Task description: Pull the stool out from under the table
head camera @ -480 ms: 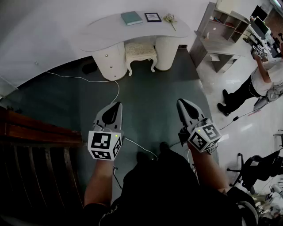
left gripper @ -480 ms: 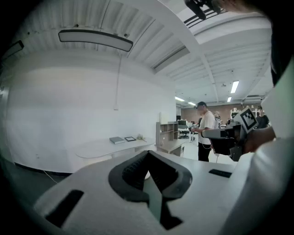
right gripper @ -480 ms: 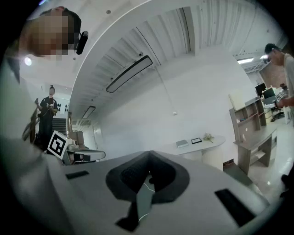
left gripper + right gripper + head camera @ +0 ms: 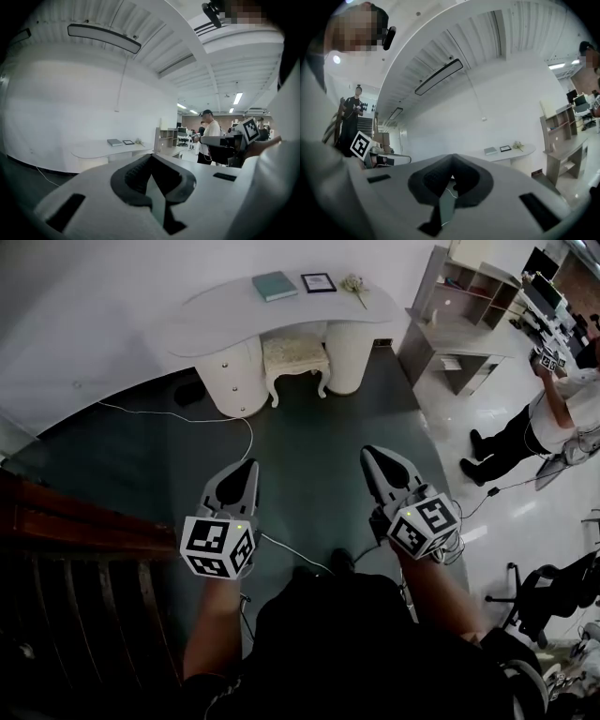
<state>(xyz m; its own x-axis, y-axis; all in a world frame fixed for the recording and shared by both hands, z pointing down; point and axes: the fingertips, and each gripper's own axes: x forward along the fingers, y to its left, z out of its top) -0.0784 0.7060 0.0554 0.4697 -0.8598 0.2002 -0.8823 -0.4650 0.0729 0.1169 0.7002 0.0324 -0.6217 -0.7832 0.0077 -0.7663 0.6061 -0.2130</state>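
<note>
Head view | stool [image 4: 296,353] under table [image 4: 225,310] | left tool [image 4: 250,465], right tool [image 4: 368,453] closed

Both arms reach forward side by side, left gripper [image 4: 246,468] and right gripper [image 4: 371,456] closed and empty.

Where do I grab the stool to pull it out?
Take the stool by its front seat edge, coming from the open floor side that faces you. The table top covers its back and two pedestals flank it, so only the front edge and front legs are exposed.
</note>
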